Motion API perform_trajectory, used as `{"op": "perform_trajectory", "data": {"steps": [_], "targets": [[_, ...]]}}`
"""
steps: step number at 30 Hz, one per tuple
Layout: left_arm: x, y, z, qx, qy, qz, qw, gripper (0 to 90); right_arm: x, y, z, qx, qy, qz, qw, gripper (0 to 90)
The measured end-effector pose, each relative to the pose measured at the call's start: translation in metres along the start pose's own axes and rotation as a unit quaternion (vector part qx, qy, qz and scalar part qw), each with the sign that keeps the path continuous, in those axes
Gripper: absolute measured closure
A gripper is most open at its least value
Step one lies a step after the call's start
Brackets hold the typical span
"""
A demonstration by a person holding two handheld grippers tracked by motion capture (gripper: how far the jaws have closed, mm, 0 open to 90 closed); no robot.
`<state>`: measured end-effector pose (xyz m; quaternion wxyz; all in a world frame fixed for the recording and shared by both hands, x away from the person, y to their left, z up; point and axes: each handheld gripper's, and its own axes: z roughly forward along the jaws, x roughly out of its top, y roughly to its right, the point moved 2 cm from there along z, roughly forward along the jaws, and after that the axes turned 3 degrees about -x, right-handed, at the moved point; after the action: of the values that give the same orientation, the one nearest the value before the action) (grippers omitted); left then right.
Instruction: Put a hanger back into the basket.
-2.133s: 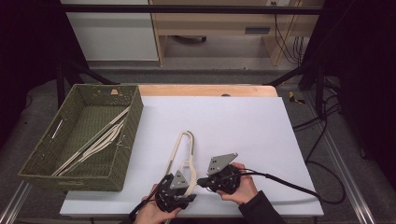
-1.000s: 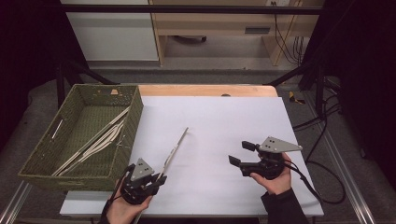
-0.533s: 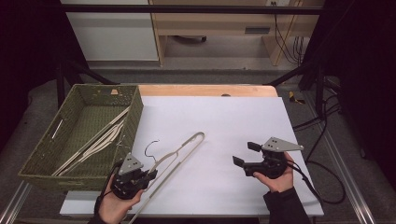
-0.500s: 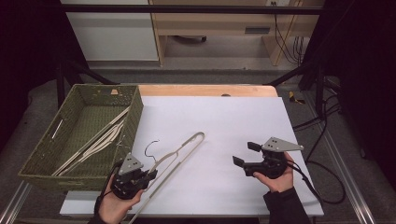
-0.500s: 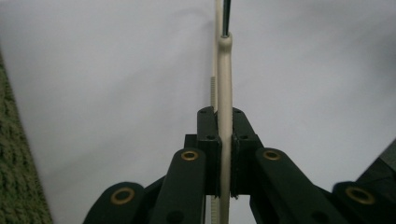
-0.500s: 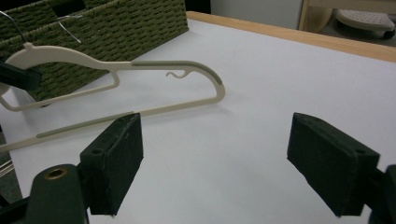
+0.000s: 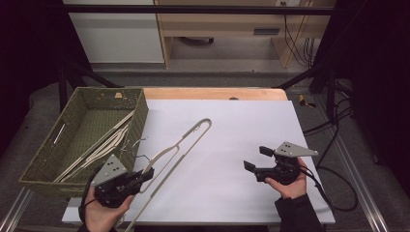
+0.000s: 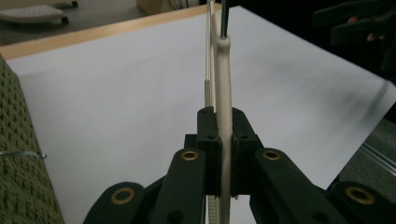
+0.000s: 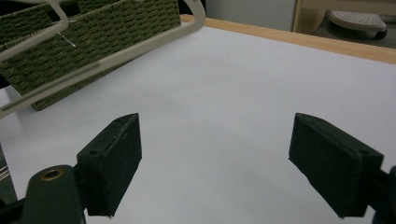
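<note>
Pinching the cream hanger (image 7: 179, 147): left gripper (image 7: 140, 178) has its jaws pressed onto the hanger's flat arm, pads tight on both faces of it. In the left gripper view the hanger (image 8: 223, 93) runs straight out from between the jaws, edge-on, away over the white table sheet (image 8: 116, 93); a short stub of it shows below the pads on the near side. A thin rod of the same hanger sits just left of the clamped arm. From the high view, the hanger sticks out ahead of the left jaws with its rounded end farthest from them, and its wire hook (image 7: 131, 145) lies off to the left of the jaws, near the green woven basket (image 7: 140, 116). More cream hangers (image 7: 96, 147) lie inside that basket.

Right gripper (image 7: 256, 158): jaws spread wide, nothing between the pads; they have just been opening a bit further. It sits well apart from the hanger, jaws pointing toward it. In the right gripper view only bare white sheet (image 9: 224, 116) lies between and ahead of the two pads; the hanger (image 9: 116, 51) and the basket (image 9: 93, 42) are far ahead and off to the left of the jaws.
</note>
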<state>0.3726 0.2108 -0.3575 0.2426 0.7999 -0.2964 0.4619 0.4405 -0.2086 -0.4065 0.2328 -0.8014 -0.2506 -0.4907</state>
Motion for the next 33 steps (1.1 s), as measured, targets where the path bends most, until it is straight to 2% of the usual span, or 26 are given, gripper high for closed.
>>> {"op": "perform_trajectory", "data": {"steps": [7,15,16,18,25,29,30,31,32,33], "targets": [[0.024,-0.003,-0.022,-0.015,0.04,0.014,0.999,85.4,0.001,0.001,-0.002,-0.003,0.006,0.0,1.0,17.2],[0.06,-0.005,-0.034,-0.026,0.06,0.043,0.997,85.4,0.002,0.002,-0.005,-0.003,0.009,-0.001,0.9999,16.3],[0.065,-0.005,-0.035,-0.024,0.062,0.049,0.9966,85.4,0.003,0.002,-0.005,0.0,0.014,0.004,0.9999,16.2],[0.075,-0.006,-0.038,-0.017,0.068,0.06,0.9958,85.4,0.003,0.003,-0.006,-0.006,0.013,0.0,0.9999,16.1],[0.105,-0.023,-0.051,0.013,0.056,0.095,0.9938,85.4,0.002,0.004,-0.007,-0.006,0.014,0.0,0.9999,16.0],[0.114,-0.032,-0.059,0.027,0.049,0.11,0.9924,85.4,0.002,0.005,-0.006,-0.01,0.016,0.005,0.9998,16.0],[0.119,-0.039,-0.064,0.032,0.046,0.116,0.9916,85.4,0.001,0.006,-0.007,-0.009,0.016,0.006,0.9998,16.0],[0.119,-0.039,-0.064,0.032,0.046,0.116,0.9916,85.4,0.001,0.006,-0.007,-0.009,0.016,0.006,0.9998,16.0],[0.122,-0.048,-0.069,0.035,0.046,0.122,0.9909,85.5,0.001,0.005,-0.006,-0.01,0.017,0.005,0.9998,16.0],[0.122,-0.048,-0.069,0.035,0.046,0.122,0.9909,85.4,0.001,0.005,-0.006,-0.01,0.017,0.005,0.9998,16.0]]}}
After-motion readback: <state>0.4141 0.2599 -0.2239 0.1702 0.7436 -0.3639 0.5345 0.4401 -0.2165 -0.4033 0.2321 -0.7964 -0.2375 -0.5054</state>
